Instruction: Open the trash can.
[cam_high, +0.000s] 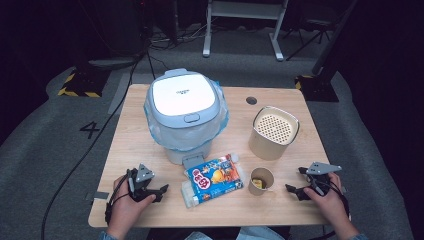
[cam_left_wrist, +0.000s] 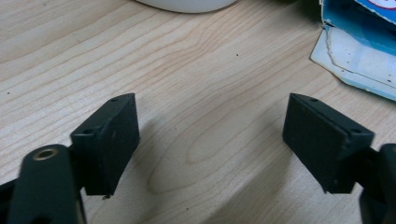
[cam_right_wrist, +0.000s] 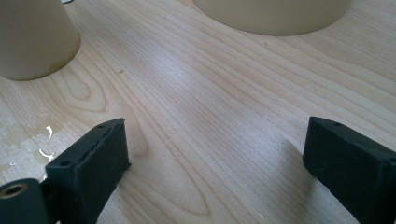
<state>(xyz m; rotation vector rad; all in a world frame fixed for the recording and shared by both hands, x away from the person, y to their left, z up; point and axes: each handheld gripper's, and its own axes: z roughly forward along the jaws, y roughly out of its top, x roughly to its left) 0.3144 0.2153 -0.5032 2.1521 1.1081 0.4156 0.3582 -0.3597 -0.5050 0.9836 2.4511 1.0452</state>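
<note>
Resting on the wooden table (cam_high: 150, 210), the left gripper (cam_high: 156, 192) sits at the near left corner with its jaws spread wide and nothing between them; the left gripper view confirms bare wood grain in the gap between its jaws. Just beside it, toward the table's centre, lies a blue snack packet (cam_high: 214, 180) (flat, printed side up, tilted slightly), whose torn blue-and-white corner (cam_left_wrist: 359, 51) appears at the upper right of the left gripper view, apart from the jaws. The right gripper (cam_high: 296, 190) rests at the near right edge, jaws likewise spread and holding nothing. Near it, between the gripper and the packet, stands a small paper cup (cam_high: 261, 181), upright, with some yellowish contents visible inside; the right gripper view shows its tan wall (cam_right_wrist: 32, 39) at upper left. Behind the cup stands a beige cylindrical container (cam_high: 273, 132) with a perforated top, its base visible (cam_right_wrist: 275, 16) in the right gripper view. A white lidded bin (cam_high: 184, 112) with a pale blue bag liner occupies the far centre, lid closed, directly behind the packet.
</note>
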